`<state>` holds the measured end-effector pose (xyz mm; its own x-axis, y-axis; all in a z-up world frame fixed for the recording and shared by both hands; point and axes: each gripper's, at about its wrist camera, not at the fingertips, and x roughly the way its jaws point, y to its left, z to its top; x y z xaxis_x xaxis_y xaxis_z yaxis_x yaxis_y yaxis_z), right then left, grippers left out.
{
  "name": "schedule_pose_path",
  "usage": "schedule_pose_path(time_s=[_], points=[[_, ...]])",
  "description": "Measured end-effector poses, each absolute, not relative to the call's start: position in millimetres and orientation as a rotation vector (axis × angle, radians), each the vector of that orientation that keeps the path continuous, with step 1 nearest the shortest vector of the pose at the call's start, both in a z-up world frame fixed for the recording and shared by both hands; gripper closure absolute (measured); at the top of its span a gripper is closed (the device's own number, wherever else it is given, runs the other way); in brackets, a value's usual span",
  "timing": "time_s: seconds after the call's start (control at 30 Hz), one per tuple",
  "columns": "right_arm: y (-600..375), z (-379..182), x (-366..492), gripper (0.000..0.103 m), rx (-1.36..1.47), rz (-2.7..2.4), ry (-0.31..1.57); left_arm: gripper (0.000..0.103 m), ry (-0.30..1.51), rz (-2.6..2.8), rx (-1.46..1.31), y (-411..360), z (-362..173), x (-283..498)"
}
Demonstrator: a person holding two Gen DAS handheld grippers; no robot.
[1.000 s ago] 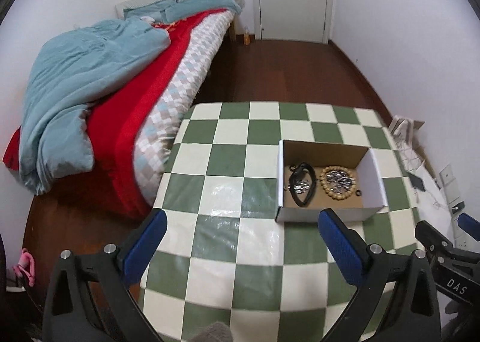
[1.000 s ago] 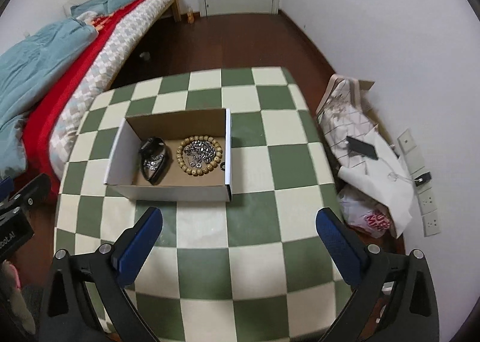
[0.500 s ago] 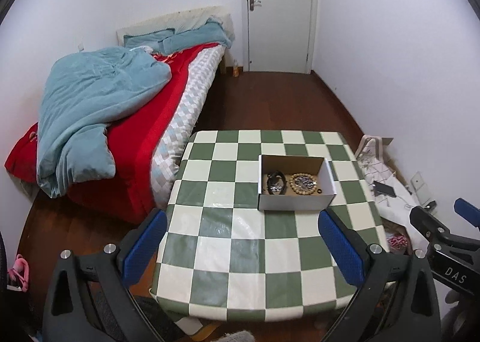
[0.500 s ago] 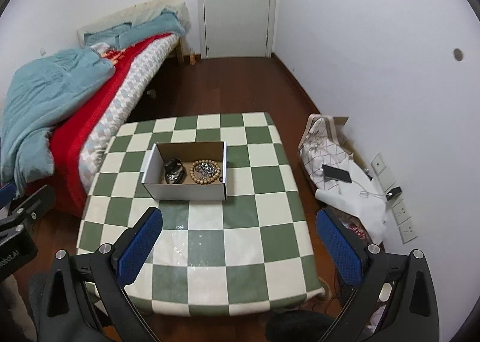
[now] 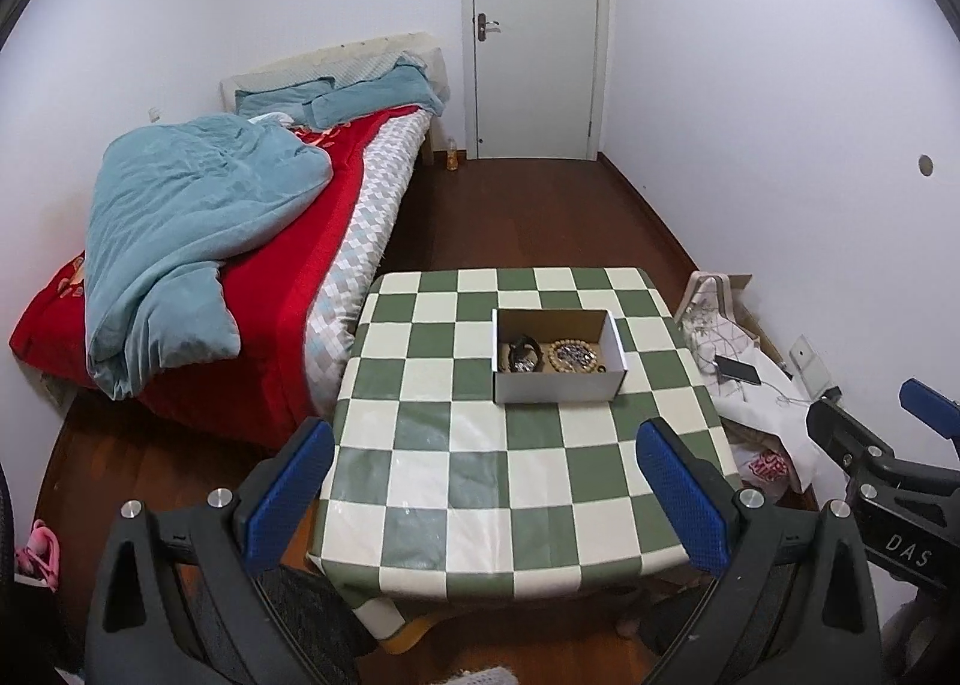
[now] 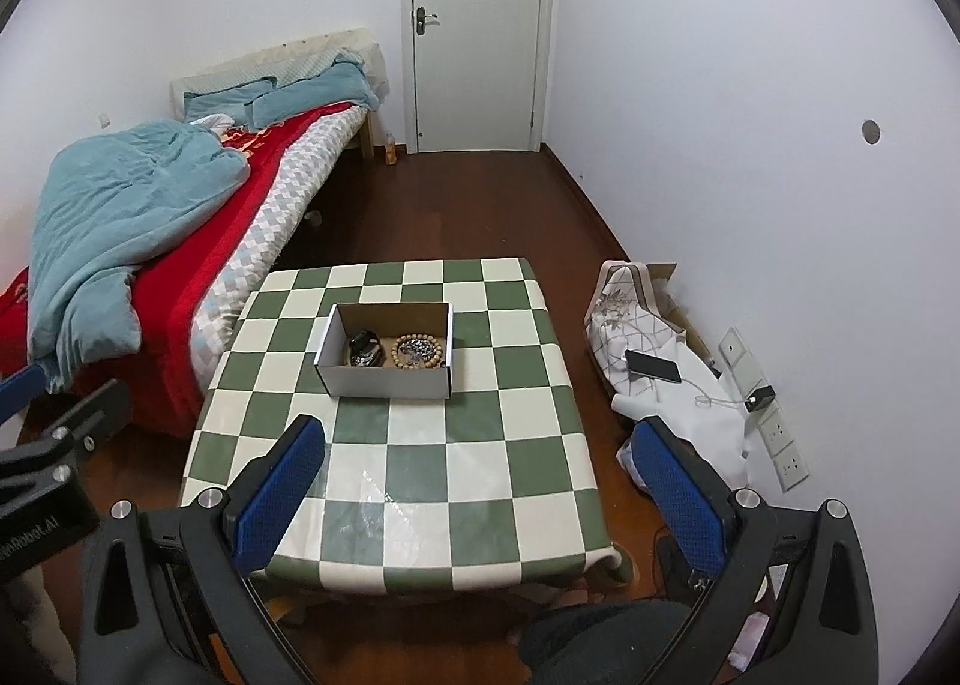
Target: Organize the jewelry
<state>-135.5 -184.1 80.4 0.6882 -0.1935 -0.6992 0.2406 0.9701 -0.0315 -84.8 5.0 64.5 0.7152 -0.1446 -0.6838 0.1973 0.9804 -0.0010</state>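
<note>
We found the left gripper (image 5: pixel 486 496) wide open and empty, held above the near edge of the checkered table (image 5: pixel 456 481). The right gripper (image 6: pixel 480 490) was likewise spread wide, gripping nothing. The cardboard box (image 6: pixel 384 382) sat on the table's far half, well apart from both. Inside we noted a wooden bead bracelet (image 6: pixel 421 352) beside a dark watch-like piece (image 6: pixel 365 349).

From where I stand, white walls (image 5: pixel 750 114) enclose a dark wood floor (image 5: pixel 528 217), with a closed white door (image 5: pixel 534 30) at twelve o'clock. A bed (image 5: pixel 336 241) with a teal duvet (image 5: pixel 192 217) lies at ten o'clock, just beside the green-and-white checkered tabletop (image 5: pixel 510 475).
</note>
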Motion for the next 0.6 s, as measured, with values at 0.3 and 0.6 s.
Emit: schedule_pose_path(time_s=[0.3,0.6], points=[[-188,92,-132,0.000,0.067,-0.238,0.773,0.000,0.740,-0.185,0.079,-1,73,-78],[-193,101,-86,0.000,0.051,-0.249,0.751,0.000,0.738,-0.150,0.071,-4,77,-37]])
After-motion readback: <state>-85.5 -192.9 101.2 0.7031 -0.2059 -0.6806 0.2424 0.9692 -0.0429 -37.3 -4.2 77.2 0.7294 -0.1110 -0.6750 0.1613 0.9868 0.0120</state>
